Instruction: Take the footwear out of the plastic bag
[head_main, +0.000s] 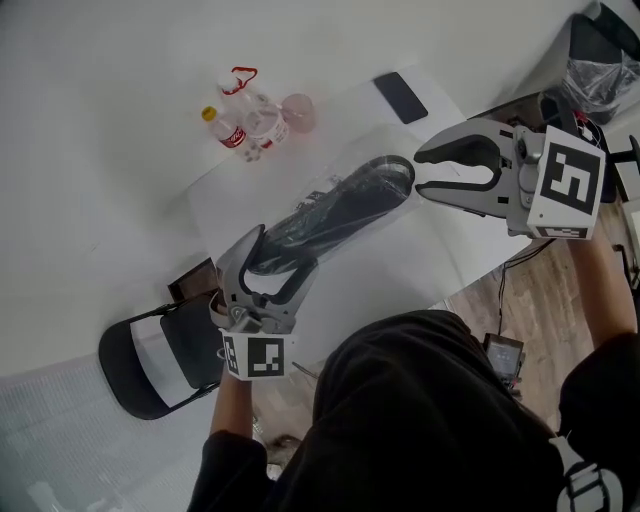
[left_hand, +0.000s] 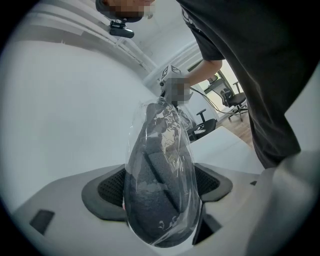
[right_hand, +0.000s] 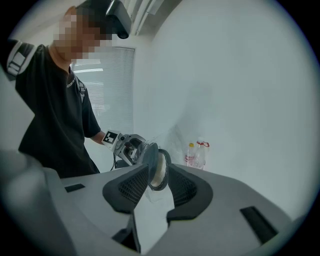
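My left gripper (head_main: 275, 258) clamps the footwear (head_main: 340, 205) through its plastic bag (left_hand: 165, 117), seemingly just above the worktop (head_main: 430, 245), long axis pointing toward the far right edge. My right gripper (head_main: 420, 172) gapes empty beside that end.

There is one plastic bag (head_main: 300, 228) with dark footwear (left_hand: 160, 200) inside; whether it holds one piece or a pair cannot be told. There are two grippers: the left hand-held gripper (head_main: 285, 250) at the bag's near end and the right hand-held gripper (head_main: 418, 172) at its far end. Beyond the bag are two bottles, a yellow-capped bottle (head_main: 228, 130) and a red-capped bottle (head_main: 260, 115), one pinkish round thing (head_main: 298, 112) and one dark phone (head_main: 400, 97). All are on one desk (head_main: 100, 150). One chair (head_main: 160, 365) stands nearer than the bag.
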